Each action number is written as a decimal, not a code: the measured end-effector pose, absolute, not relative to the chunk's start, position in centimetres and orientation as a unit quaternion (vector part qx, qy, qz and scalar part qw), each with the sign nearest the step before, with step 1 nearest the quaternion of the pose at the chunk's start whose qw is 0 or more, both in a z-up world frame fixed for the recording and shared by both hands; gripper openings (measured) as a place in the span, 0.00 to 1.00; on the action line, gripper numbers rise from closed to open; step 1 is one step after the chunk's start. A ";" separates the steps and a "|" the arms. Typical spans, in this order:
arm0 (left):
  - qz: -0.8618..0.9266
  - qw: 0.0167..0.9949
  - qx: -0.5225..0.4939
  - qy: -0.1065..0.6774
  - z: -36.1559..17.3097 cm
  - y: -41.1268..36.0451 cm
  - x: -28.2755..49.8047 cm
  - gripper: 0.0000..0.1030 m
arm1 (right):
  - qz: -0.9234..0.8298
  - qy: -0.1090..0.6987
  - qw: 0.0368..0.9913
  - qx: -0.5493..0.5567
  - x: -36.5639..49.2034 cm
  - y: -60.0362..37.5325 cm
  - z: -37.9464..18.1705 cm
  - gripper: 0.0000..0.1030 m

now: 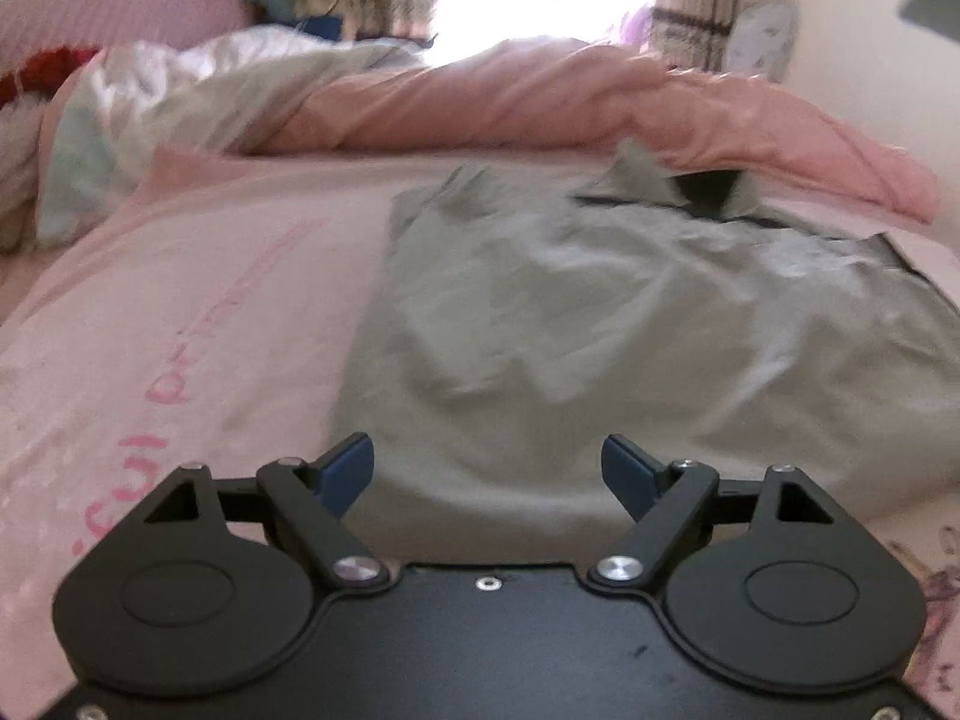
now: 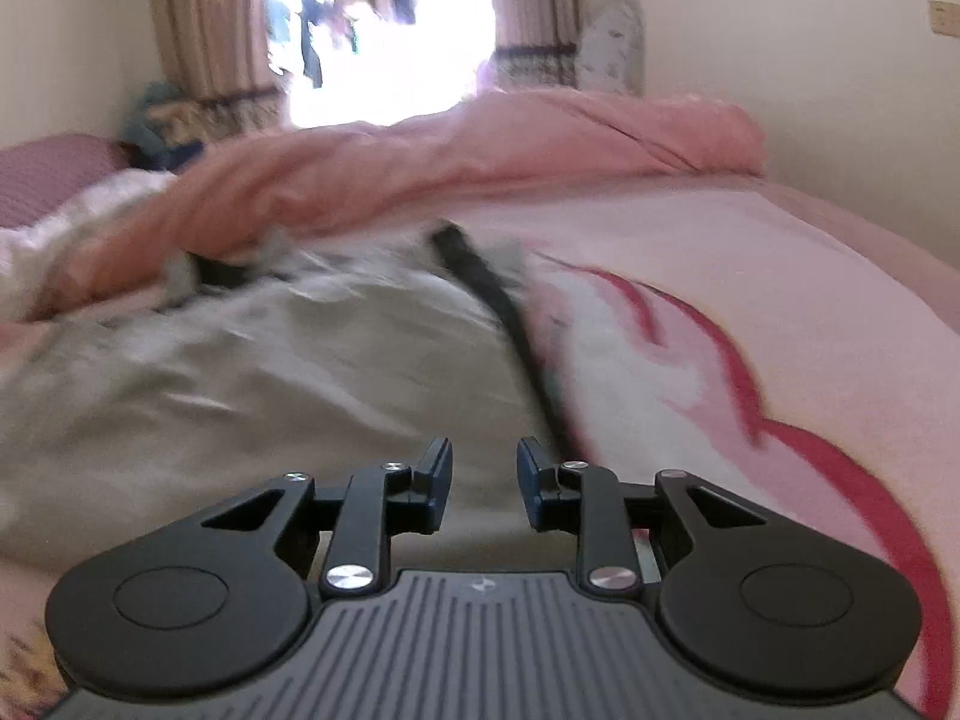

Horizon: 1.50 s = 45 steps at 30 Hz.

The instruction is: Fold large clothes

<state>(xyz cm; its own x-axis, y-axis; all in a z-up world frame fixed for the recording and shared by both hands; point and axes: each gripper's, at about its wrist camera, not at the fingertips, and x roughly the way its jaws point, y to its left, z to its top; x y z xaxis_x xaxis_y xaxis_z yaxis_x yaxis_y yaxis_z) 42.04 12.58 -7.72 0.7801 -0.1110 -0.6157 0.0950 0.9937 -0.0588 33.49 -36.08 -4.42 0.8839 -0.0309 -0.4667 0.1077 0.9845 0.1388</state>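
Both grippers hang over a grey garment spread on a pink bed, neither holding anything. The left gripper (image 1: 487, 477) has its blue-padded jaws spread wide, nothing between them but the grey cloth seen beyond. The right gripper (image 2: 483, 483) has its jaws apart by a narrower gap, likewise with nothing caught in them; whether either set of fingertips touches the cloth cannot be told from these views.

The grey garment (image 1: 630, 324) lies rumpled and partly flattened on the pink bedsheet (image 1: 198, 324). Its near hem sits just beyond the left gripper's jaws, and its collar (image 1: 678, 186) lies at the far end of the garment, against a rolled pink duvet (image 1: 540, 102). In the right wrist view the same garment (image 2: 270, 372) fills the left and centre of the frame, and a dark strip (image 2: 498, 312) runs along the garment's right edge, from near the duvet (image 2: 456, 156) back toward the right gripper. Motion blur smears the cloth here, so its finer folds are not readable.

To the right of the garment the bedsheet (image 2: 750, 276) carries a red and white printed pattern; to the left of it, pink lettering, too blurred to read. Beyond the duvet, behind the garment's collar end, a bright window (image 2: 384, 30) stands between patterned curtains (image 2: 204, 42).
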 end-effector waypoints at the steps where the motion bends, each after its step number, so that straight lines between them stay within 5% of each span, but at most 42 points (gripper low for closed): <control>1: -0.063 0.944 -0.010 0.323 -7.5 11.8 41.6 0.82 | -0.018 0.234 0.969 0.076 33.5 -34.7 -4.1 0.31; 12: -0.108 0.930 0.001 0.351 -8.7 5.5 41.7 0.82 | 0.092 0.272 0.957 0.031 36.1 -22.8 -5.6 0.31; 22: -0.096 0.929 0.013 0.357 -10.4 5.0 42.6 0.85 | 0.078 0.285 0.955 0.013 36.0 -22.1 -7.3 0.31; 35: -0.122 0.937 0.005 0.328 -6.0 1.7 46.5 0.82 | 0.060 0.264 0.961 0.050 40.0 -22.9 -3.9 0.31; 45: -0.109 0.926 0.031 0.361 -9.2 0.4 51.2 0.87 | 0.042 0.285 0.957 0.030 43.3 -23.4 -7.0 0.31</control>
